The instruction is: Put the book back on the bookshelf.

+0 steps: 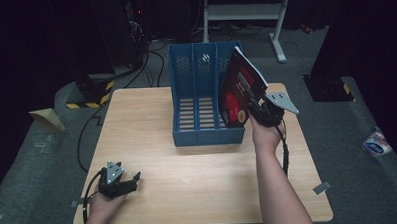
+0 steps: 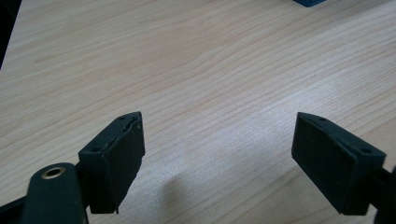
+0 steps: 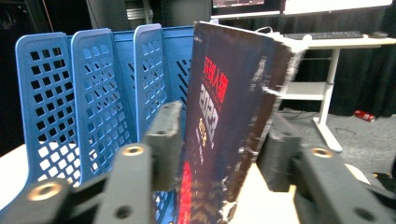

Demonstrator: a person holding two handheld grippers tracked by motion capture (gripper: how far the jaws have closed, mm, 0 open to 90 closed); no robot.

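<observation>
A person works at a wooden tabletop [image 1: 152, 143] with a gripper in each hand. A blue file rack [image 1: 198, 99] with three upright slots stands at the far middle of the tabletop, its open side facing the person.

The right forearm reaches forward from the near edge, to the right of the rack, with the hand wrapped around the right gripper [image 1: 247, 114] just beside the rack's right front corner. The gripper points left and away, toward the rack. Its fingers [image 3: 164, 140] have a dark book [image 1: 239, 88] with red lettering between them; the book stands upright and leans to the right, with its lower part at the rack's rightmost slot and its top corner rising above the rack's rim. In the right gripper view the book [image 3: 233, 107] stands edge-on between the two fingers, with the rack's perforated dividers [image 3: 93, 102] to its left. The left finger lies against the cover. The right finger sits at the book's worn page edge, and whether it presses there cannot be told for certain.

The left hand rests low at the near left corner of the tabletop, well apart from the rack, holding the left gripper [image 1: 131, 180] pointed to the right. In the left gripper view its fingers [image 2: 116, 158] stand wide apart over bare wood.
</observation>
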